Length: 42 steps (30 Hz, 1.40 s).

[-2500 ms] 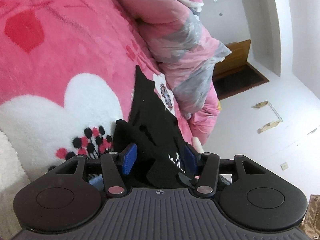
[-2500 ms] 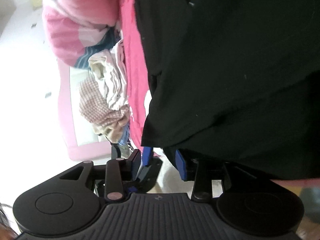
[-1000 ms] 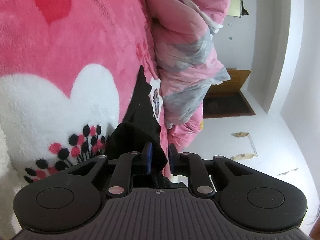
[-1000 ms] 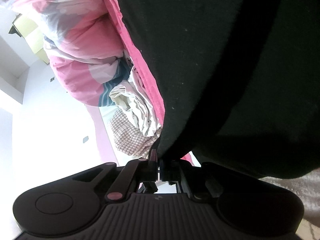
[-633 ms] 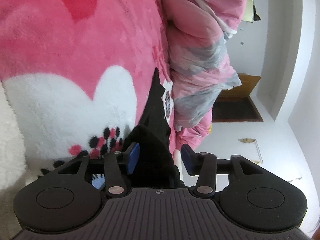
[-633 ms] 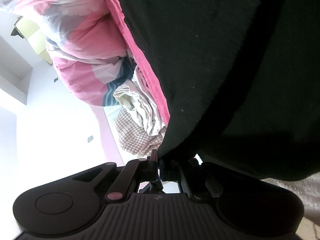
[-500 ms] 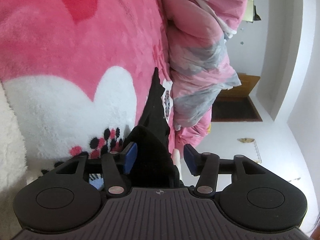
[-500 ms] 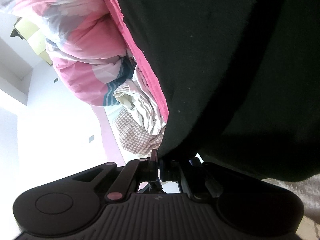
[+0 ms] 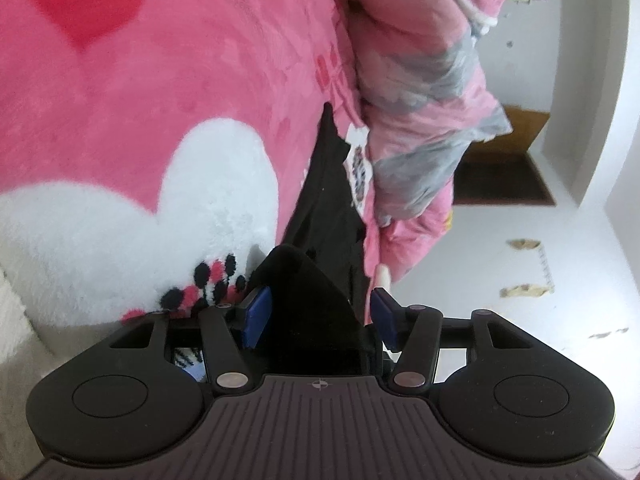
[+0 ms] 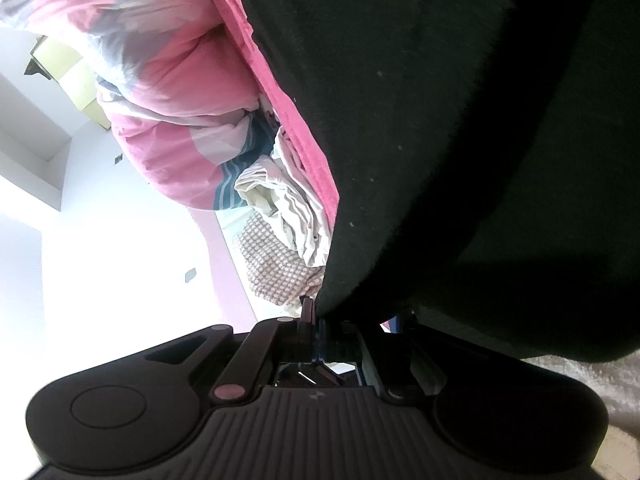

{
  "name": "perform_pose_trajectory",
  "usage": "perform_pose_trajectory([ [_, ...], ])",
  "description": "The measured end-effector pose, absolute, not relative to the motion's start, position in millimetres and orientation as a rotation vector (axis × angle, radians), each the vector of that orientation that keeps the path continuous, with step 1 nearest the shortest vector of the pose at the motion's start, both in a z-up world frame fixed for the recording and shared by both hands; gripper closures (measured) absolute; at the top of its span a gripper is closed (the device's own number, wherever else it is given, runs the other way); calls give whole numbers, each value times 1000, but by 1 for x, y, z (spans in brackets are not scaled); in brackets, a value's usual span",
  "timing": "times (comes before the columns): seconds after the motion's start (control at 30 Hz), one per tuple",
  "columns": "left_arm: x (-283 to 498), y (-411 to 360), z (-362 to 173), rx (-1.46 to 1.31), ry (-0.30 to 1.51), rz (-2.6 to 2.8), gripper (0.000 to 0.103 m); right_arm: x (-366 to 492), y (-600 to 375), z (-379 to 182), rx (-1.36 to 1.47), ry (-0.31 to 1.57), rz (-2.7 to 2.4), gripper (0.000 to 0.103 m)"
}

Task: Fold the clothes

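We see the left gripper tilted slightly down over the pink plush heart-patterned blanket, its blue-padded fingers just sprung apart, a fold of the black cotton garment loose between them. The right gripper points level, its fingers pinched together on the garment's hem.

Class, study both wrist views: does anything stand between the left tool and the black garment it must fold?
Nothing visible does. The black garment already lies between the left tool's open blue pads, on the fluffy pink blanket; the jaws have just been opening.
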<state>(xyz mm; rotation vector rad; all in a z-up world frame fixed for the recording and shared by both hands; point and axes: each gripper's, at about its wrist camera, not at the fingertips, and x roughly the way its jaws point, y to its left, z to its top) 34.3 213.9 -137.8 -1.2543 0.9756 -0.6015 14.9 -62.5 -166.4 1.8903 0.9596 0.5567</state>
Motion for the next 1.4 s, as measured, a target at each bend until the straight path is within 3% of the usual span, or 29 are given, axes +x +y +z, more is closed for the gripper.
perform_pose_trajectory([
  [0.27, 43, 209, -131, -1224, 982, -630, 52, 21, -63, -166, 1886, 963, 566, 102],
  [0.4, 42, 207, -130, -1223, 967, -635, 64, 25, -65, -161, 1854, 977, 602, 100],
  [0.43, 42, 207, -130, -1224, 965, -632, 71, 26, -66, -161, 1845, 981, 608, 99],
  [0.5, 42, 207, -132, -1227, 966, -627, 82, 29, -70, -159, 1822, 990, 620, 91],
  [0.57, 41, 207, -133, -1226, 965, -621, 91, 28, -77, -158, 1799, 994, 631, 78],
  [0.67, 40, 209, -136, -1252, 959, -620, 93, 12, -78, -153, 1789, 992, 652, 63],
  [0.8, 39, 213, -140, -1311, 943, -618, 93, 1, -86, -159, 1814, 1019, 635, 57],
  [1.23, 39, 216, -150, -1402, 937, -612, 93, 14, -73, -174, 1854, 1016, 467, 56],
  [1.33, 38, 216, -150, -1406, 933, -613, 93, 14, -72, -173, 1858, 995, 443, 63],
  [1.4, 37, 217, -151, -1407, 931, -610, 93, 13, -74, -172, 1855, 975, 446, 76],
])
